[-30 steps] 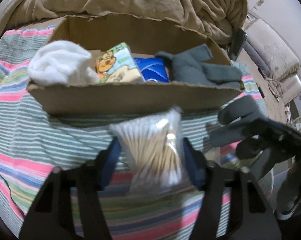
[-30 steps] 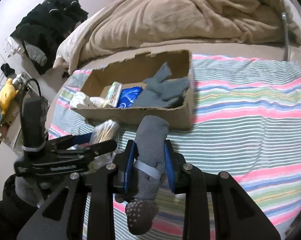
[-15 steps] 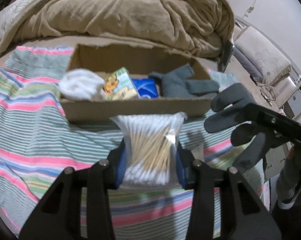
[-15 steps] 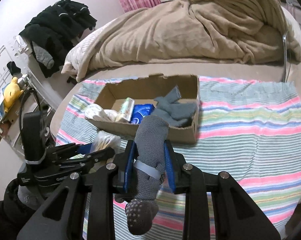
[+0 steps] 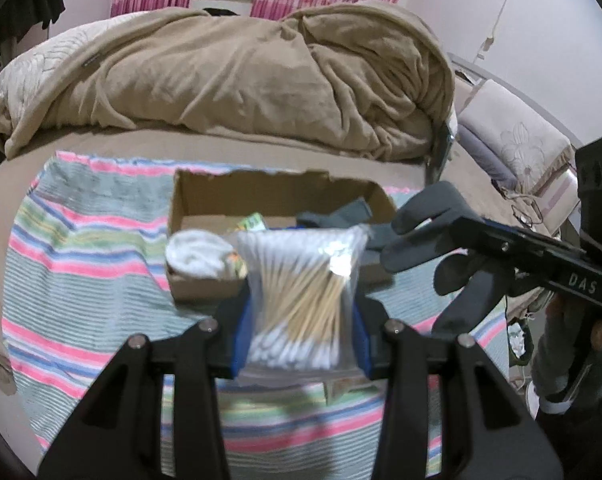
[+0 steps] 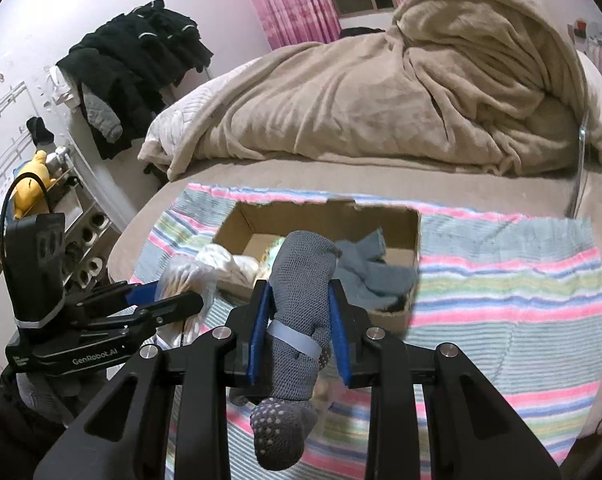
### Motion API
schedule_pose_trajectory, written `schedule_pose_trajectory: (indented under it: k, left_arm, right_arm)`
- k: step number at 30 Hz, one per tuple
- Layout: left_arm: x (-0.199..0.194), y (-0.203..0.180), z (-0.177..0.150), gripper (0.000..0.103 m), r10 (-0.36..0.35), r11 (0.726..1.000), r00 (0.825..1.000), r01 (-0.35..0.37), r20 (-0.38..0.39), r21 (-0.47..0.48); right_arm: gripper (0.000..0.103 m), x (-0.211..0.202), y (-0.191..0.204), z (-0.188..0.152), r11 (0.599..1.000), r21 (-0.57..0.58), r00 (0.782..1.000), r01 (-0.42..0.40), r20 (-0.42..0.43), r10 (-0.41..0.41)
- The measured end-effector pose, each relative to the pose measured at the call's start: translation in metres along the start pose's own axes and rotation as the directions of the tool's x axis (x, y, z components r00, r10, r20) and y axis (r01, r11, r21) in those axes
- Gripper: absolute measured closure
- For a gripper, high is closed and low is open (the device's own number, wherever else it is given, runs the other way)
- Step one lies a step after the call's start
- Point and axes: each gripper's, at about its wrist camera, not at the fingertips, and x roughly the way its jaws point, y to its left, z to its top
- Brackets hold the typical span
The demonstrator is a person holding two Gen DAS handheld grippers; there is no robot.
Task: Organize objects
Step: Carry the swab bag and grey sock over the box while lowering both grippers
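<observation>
Carry step, both loads lifted. Left gripper pinches bag of cotton swabs; right gripper pinches rolled grey sock. Cardboard box lies ahead of both jaws. Next: advance over it, release 1 load at a time.

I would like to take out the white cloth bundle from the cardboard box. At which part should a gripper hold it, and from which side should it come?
Grip the white cloth bundle across its rounded top, coming from above. It sits in the near left corner of the cardboard box, pressed against two walls, so a sideways approach looks blocked. Its bulging top rises to the rim and appears soft enough to pinch.
</observation>
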Motion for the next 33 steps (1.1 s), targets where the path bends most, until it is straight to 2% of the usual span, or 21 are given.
schedule_pose_trajectory:
  k: [8, 17, 33]
  left_arm:
    - [0.004, 0.013, 0.018, 0.061, 0.021, 1.0, 0.999, -0.021, 0.028, 0.0]
    - [0.022, 0.032, 0.041, 0.061, 0.042, 0.999, 0.998, -0.042, 0.048, -0.003]
    - [0.082, 0.061, 0.058, 0.061, 0.06, 0.998, 0.998, -0.06, 0.006, -0.029]
  right_arm:
    - [0.073, 0.012, 0.002, 0.02, 1.0, -0.021, 1.0, 0.0, 0.018, 0.001]
    - [0.073, 0.044, 0.0, 0.037, 0.999, -0.033, 1.0, 0.007, 0.007, -0.007]
    - [0.073, 0.111, -0.011, 0.047, 1.0, -0.03, 0.998, 0.007, -0.058, -0.009]
